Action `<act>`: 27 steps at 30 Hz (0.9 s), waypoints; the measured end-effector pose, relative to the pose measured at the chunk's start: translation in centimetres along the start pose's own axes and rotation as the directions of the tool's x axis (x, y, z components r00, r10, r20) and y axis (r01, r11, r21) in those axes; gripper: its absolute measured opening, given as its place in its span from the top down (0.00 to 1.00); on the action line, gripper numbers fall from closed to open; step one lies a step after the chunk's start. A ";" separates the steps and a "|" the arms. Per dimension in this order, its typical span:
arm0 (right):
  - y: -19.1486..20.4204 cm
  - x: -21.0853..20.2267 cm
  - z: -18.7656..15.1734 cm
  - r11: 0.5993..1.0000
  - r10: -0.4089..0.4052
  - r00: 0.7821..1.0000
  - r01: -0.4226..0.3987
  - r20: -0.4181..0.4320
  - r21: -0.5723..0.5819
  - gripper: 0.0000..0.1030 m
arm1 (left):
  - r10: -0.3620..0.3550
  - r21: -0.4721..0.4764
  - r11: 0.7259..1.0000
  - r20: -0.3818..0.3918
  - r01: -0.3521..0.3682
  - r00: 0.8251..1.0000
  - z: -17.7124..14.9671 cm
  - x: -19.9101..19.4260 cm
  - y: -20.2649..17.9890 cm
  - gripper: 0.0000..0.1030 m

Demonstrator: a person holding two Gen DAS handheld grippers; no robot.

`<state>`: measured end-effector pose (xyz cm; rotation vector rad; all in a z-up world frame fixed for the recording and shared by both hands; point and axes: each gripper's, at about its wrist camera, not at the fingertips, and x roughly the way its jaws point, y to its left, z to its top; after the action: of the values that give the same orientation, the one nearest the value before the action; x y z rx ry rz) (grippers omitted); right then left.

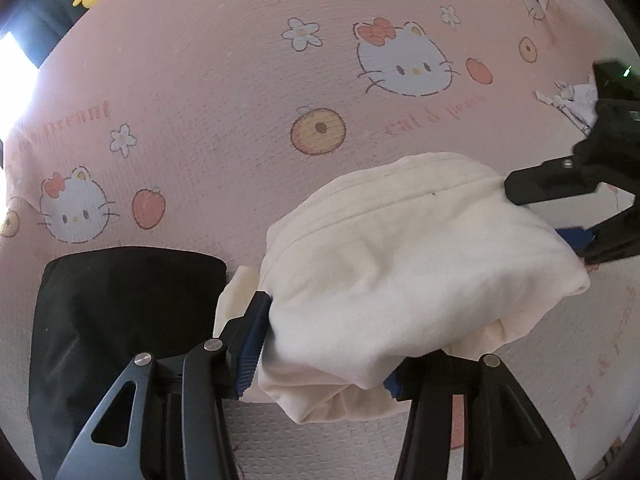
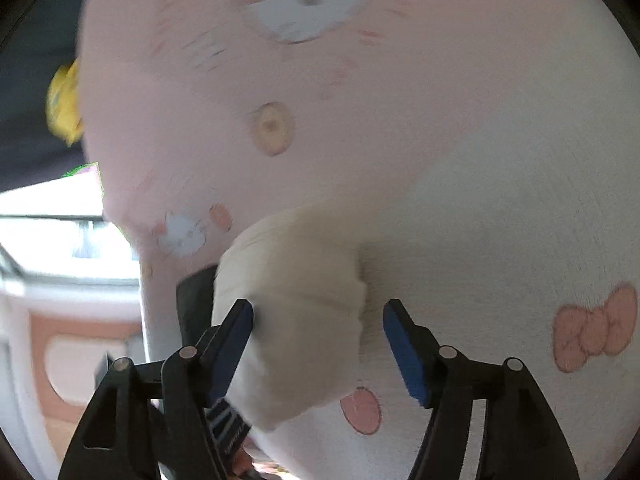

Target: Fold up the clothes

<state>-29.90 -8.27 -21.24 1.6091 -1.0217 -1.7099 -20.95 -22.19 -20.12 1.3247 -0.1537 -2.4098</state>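
The cream garment (image 1: 420,264) lies bunched on the pink printed bed sheet (image 1: 200,100), its long axis running from the left gripper (image 1: 324,344) toward the right gripper (image 1: 560,216). One end sits between the left fingers (image 1: 252,340), which seem clenched on the cloth, so the left hand is nearer. In the right wrist view, the right gripper (image 2: 318,344) stands released: one pad touches the bundle (image 2: 296,300), the other is apart. The cloth looks soft, thick and rolled, not flat. A folded black garment (image 1: 120,320) lies beside it.
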 end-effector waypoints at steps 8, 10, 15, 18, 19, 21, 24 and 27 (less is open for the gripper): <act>-2.2 1.5 0.0 0.983 0.132 0.991 -0.129 -0.020 0.128 0.55 | -0.045 -0.057 0.997 0.017 0.046 0.999 0.5 0.3 1.2 0.56; -2.4 1.4 0.1 0.980 0.148 0.989 -0.144 -0.019 0.136 0.57 | -0.111 -0.126 0.985 0.035 0.114 0.993 0.6 0.3 2.3 0.56; 0.5 1.6 -0.2 0.991 0.137 0.990 -0.137 -0.024 0.007 0.59 | -0.330 -0.408 0.840 0.138 0.357 0.934 0.6 0.1 6.4 0.58; 1.5 1.0 -0.5 0.986 0.156 0.987 -0.157 -0.031 -0.051 0.59 | -0.388 -0.476 0.771 0.177 0.424 0.904 0.4 -0.3 7.2 0.59; 1.9 0.8 -0.5 0.986 0.149 0.988 -0.151 -0.034 -0.075 0.59 | -0.402 -0.492 0.750 0.192 0.442 0.895 0.3 -0.5 7.3 0.59; 2.5 0.1 -0.7 0.982 0.144 0.989 -0.147 -0.039 -0.119 0.59 | -0.437 -0.534 0.686 0.242 0.495 0.866 -0.2 -0.8 7.8 0.59; 3.8 -0.6 -0.8 0.970 0.137 0.990 -0.142 -0.037 -0.197 0.58 | -0.487 -0.594 0.569 0.315 0.569 0.815 -1.2 -0.6 8.5 0.59; 4.9 -0.5 -0.7 0.959 0.069 0.997 -0.076 -0.033 -0.274 0.58 | -0.482 -0.593 0.581 0.302 0.558 0.822 -1.7 0.0 8.3 0.59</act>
<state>-29.57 -10.67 -16.85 1.3928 -0.7810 -1.6958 -17.20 -29.70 -18.72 0.9587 1.1393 -2.5779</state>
